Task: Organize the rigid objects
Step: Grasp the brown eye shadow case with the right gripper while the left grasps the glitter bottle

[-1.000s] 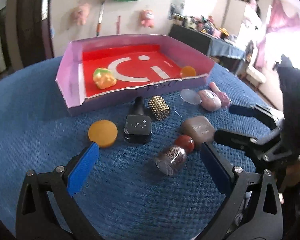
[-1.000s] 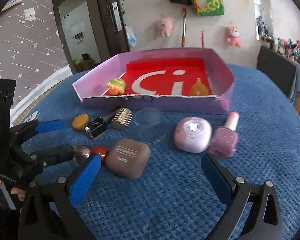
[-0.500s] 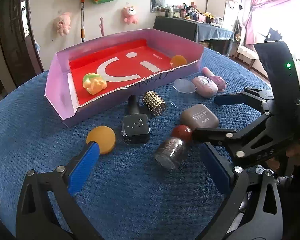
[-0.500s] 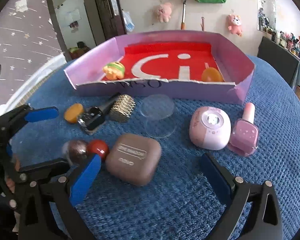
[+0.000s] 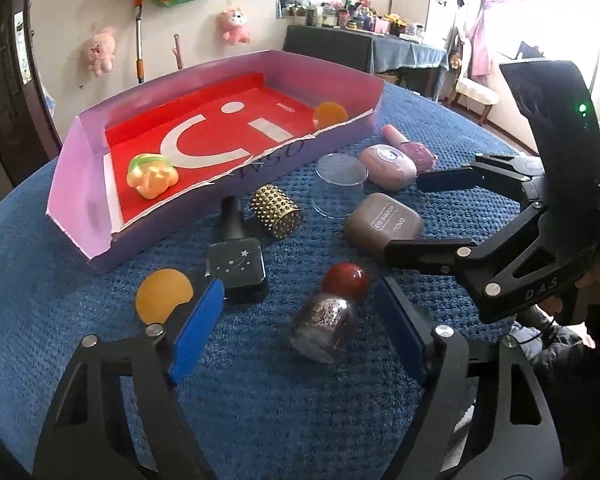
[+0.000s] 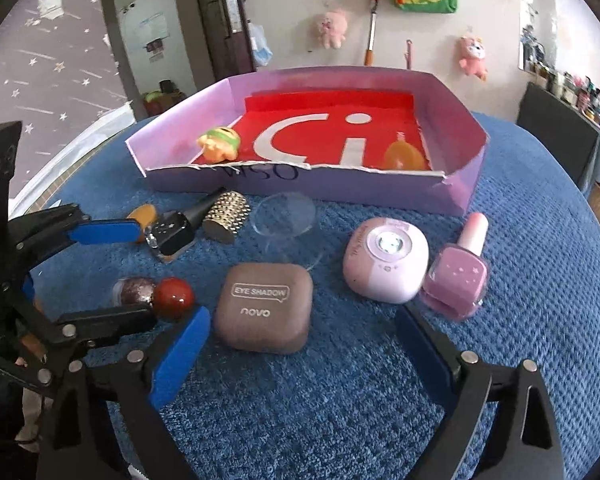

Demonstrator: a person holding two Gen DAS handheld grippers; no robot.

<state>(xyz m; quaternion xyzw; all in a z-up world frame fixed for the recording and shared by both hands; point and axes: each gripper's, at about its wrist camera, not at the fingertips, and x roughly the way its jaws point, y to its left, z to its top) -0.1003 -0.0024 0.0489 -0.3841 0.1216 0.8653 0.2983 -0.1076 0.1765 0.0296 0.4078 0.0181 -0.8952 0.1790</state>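
A glitter bottle with a red ball cap lies on its side on the blue cloth. My left gripper straddles it, jaws closing, pads clear of the glass; from the right wrist view the left gripper shows at the left. A brown eye shadow case sits just ahead of my right gripper, whose jaws are wide and closing slightly, touching nothing. The purple box with a red floor stands behind, holding a yellow-green toy and an orange piece.
On the cloth lie an orange disc, a black polish bottle, a gold studded cylinder, a clear lid, a pink round case and a pink polish bottle. The right gripper crowds the left one's right side.
The left jaws have narrowed around the glitter bottle, and the left view has rolled. The right gripper has drawn closer to the eye shadow case, its jaws slightly narrower.
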